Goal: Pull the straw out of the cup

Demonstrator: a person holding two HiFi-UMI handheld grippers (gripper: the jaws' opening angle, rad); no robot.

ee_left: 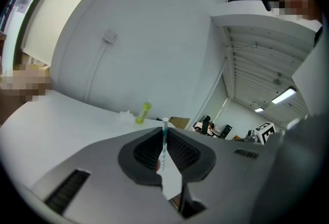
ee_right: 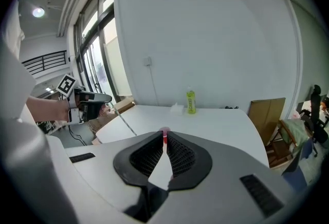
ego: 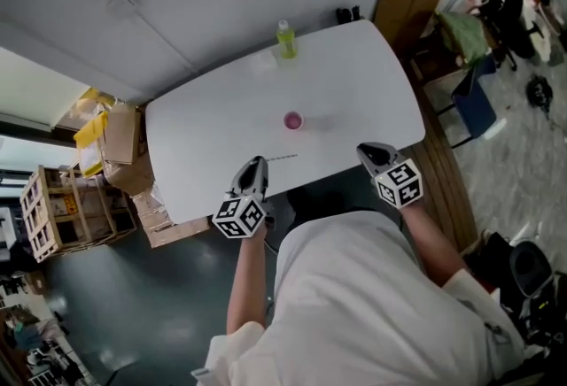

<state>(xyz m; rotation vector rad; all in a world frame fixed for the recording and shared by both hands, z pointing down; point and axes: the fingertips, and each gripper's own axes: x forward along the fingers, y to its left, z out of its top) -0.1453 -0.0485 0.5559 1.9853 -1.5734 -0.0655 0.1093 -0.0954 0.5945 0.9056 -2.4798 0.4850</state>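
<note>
Left tool (ego: 254, 165) pinching a thin white straw with teal markings (ee_left: 164, 142), clear of the small pink cup (ego: 292, 120)
In the left gripper view the straw stands between the pressed pads, its open end poking just past the tips. In the head view it runs as a fine line rightward from the tool, below and left of the cup, apart from it. The cup sits mid-frame on the white table (ego: 354, 74). The right tool (ee_right: 164, 138) is pressed together on nothing, at the table's near edge.
</note>
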